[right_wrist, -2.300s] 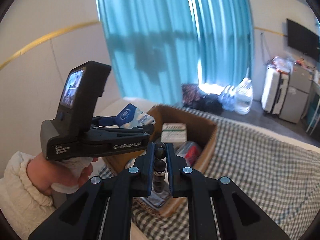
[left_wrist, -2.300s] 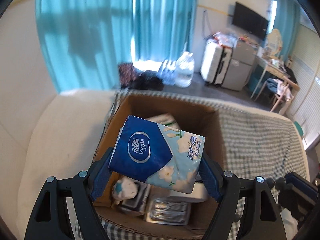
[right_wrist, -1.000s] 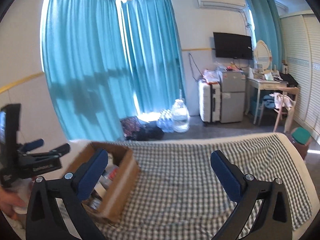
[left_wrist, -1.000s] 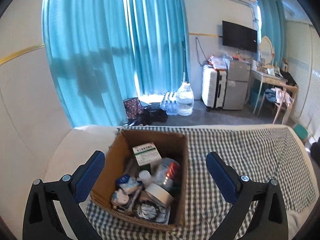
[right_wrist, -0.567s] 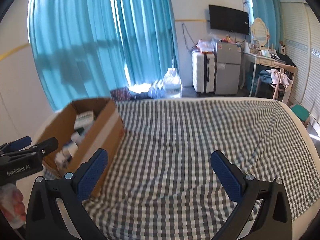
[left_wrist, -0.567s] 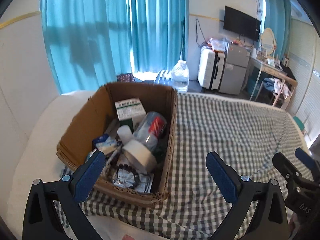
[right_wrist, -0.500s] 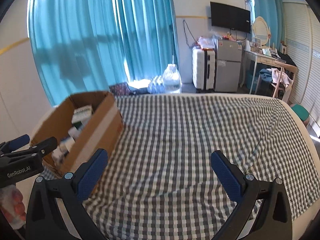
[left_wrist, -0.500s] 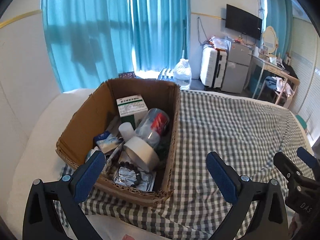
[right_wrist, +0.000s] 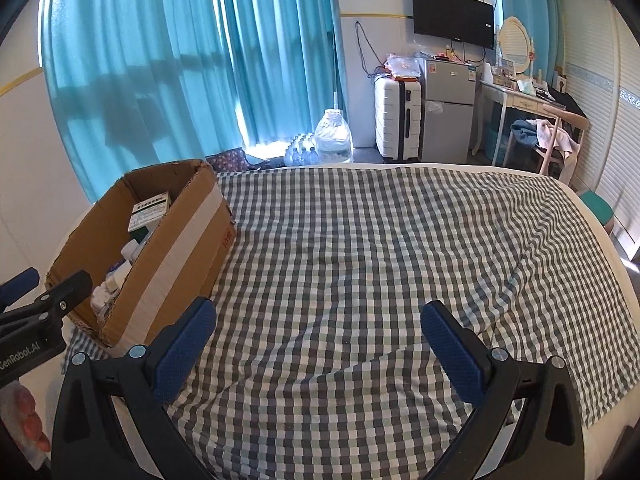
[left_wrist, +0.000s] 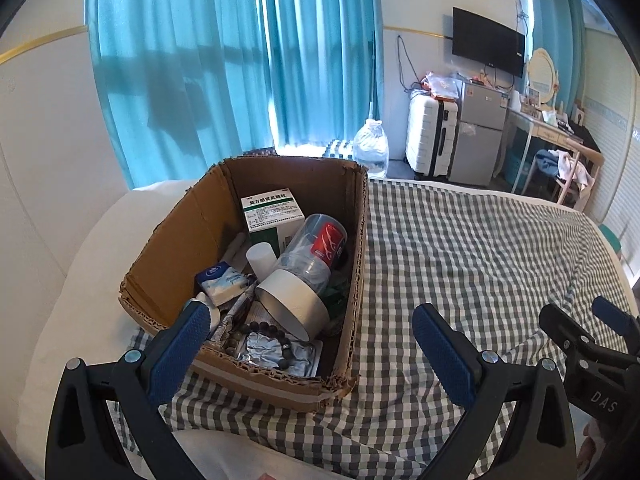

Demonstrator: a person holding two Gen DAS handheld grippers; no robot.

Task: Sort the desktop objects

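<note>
My left tongs (left_wrist: 308, 344) hung open and empty just short of the cardboard box (left_wrist: 192, 236), its long axis running away from me; my open right tongs (right_wrist: 316, 340) had it off left.

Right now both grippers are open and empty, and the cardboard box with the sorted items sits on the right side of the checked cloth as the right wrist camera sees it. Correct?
Not quite. The right wrist view shows the cardboard box on the left side of the checked cloth, not the right. The rest holds: the left gripper and the right gripper are both open and empty.
</note>
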